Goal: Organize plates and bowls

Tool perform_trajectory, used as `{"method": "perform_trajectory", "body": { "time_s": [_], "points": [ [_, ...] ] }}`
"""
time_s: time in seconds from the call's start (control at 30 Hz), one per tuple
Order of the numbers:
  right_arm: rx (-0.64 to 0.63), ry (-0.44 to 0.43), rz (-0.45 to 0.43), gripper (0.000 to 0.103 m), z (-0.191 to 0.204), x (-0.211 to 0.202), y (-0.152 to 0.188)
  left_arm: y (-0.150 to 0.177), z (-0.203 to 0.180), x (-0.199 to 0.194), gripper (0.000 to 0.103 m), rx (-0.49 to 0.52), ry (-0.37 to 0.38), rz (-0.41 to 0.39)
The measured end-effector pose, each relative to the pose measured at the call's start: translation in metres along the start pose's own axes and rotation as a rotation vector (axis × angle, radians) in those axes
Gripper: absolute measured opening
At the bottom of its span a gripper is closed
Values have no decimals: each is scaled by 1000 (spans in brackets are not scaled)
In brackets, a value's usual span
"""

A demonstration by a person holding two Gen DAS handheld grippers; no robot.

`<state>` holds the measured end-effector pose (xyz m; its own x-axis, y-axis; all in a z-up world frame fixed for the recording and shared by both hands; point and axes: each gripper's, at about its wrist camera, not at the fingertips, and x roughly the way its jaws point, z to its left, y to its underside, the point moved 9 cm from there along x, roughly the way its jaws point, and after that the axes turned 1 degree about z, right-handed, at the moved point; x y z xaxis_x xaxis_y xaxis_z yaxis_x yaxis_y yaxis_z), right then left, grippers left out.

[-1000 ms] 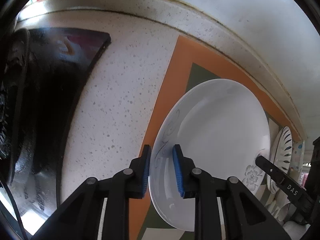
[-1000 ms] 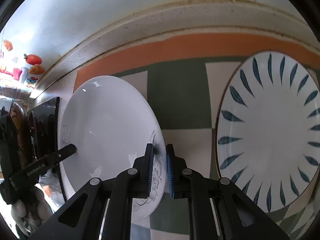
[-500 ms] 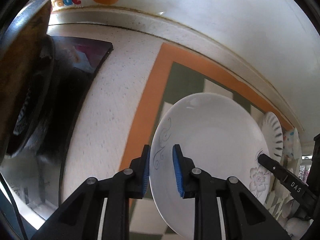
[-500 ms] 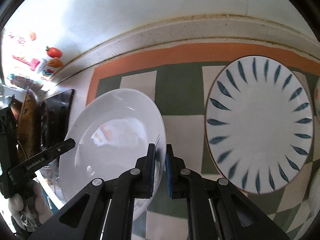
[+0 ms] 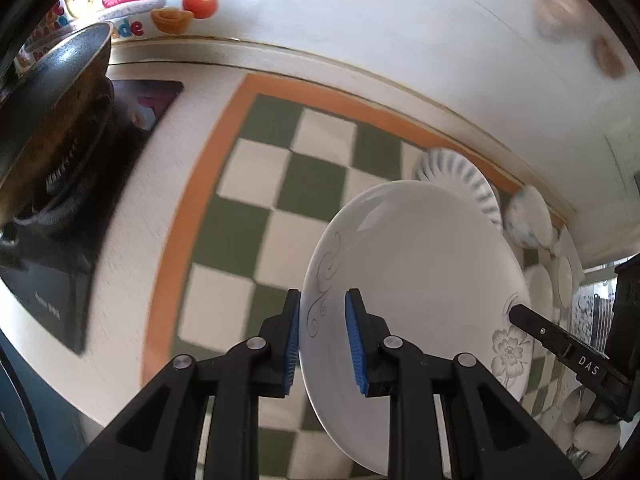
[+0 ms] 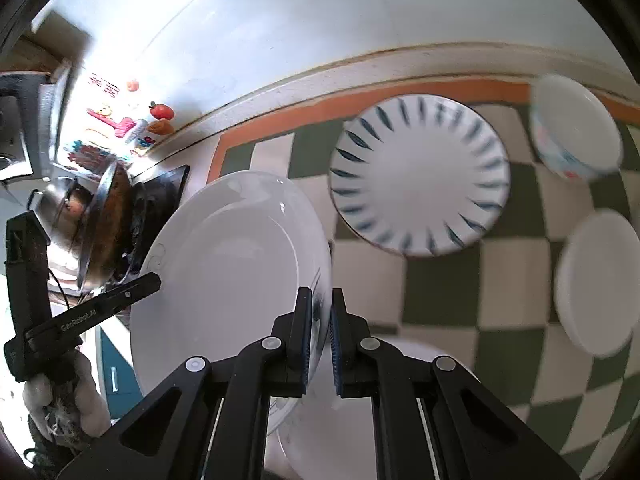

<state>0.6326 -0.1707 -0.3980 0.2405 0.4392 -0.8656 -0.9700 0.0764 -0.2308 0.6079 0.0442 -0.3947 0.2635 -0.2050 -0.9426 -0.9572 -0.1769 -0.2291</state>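
Fingers (image 6: 306, 336) of both grippers seemingly pinch white plate (image 5: 420, 264) rims

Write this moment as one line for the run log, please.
left claw: shut on round white floral-print plate rim | right claw: shut on opposite rim | plate: held above green-and-white checkered mat | blue-striped white plate: on mat

A white speckled countertop (image 5: 132, 216) is seen, on which a checkered mat (image 5: 280, 200) in green and cream squares with an orange border is laid. Behind the countertop a glossy white wall (image 5: 380, 20) is joined along a dark, stained seam. Colourful decorations (image 5: 160, 4), including a red fruit shape and pink letters, are fixed to the wall. A black stove (image 5: 48, 280) is set at the left, with a dark pan (image 5: 52, 92) resting on its burner. Bright daylight is reflected on the wall (image 6: 280, 20).
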Motion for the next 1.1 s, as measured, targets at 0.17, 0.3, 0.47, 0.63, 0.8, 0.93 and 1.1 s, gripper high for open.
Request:
{"method": "perform_trajectory", "body": {
  "time_s": [0.17, 0.3, 0.47, 0.63, 0.8, 0.93, 1.1],
  "points": [
    [-3, -1, 19, 10, -35, -27, 29, 40, -29, 7, 20, 27, -18, 28],
    [2, -5, 36, 10, -59, -35, 45, 59, -42, 17, 20, 33, -25, 52],
    [-2, 0, 67, 10, -85, -34, 62, 75, -52, 30, 20, 45, -45, 86],
    [20, 5, 95, 10, -102, -26, 75, 88, -56, 48, 20, 61, -62, 133],
    [42, 15, 123, 10, -115, -18, 90, 100, -56, 61, 20, 89, -71, 182],
    [58, 22, 137, 10, -120, -13, 100, 107, -56, 66, 20, 115, -76, 207],
    [78, 42, 163, 10, -125, -3, 112, 113, -54, 71, 20, 136, -100, 230]
  ]
}}
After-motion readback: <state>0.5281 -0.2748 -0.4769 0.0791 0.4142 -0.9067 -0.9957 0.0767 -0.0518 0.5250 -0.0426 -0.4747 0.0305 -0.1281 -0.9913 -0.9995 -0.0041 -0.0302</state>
